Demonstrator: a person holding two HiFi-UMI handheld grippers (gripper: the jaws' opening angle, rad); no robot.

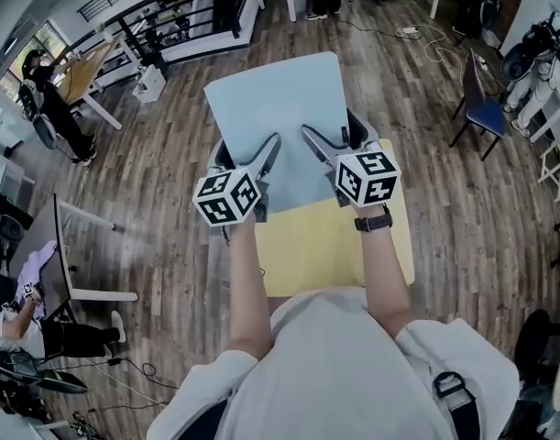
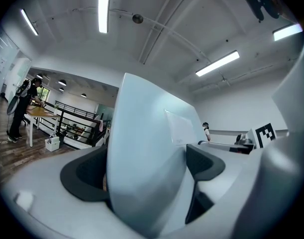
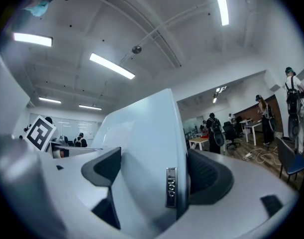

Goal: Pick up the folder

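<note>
Folder: the pale blue folder (image 1: 278, 108) is off the yellow table (image 1: 339, 250), held out toward 12 o'clock from the person's chest; its near edge sits in both tools.
Left gripper: the left gripper (image 1: 248, 157) is clamped on the folder's near-left part, about 7 o'clock of the sheet; its own view shows a dark pad on either face.
Right gripper: the right gripper (image 3: 149, 180) is closed on the near-right part, about 5 o'clock; a small metal tab (image 3: 171, 188) lies beside one jaw (its print is unreadable).
Doing it well: the lift looks nearly done; hold both grips level and equally firm, so the far edge at 12 o'clock neither droops nor fans open; raise both hands together.
Hidden: the folder's underside and contents are out of sight; how deep the pads bite cannot be told; the table's near edge is cut off by the person's body.
</note>
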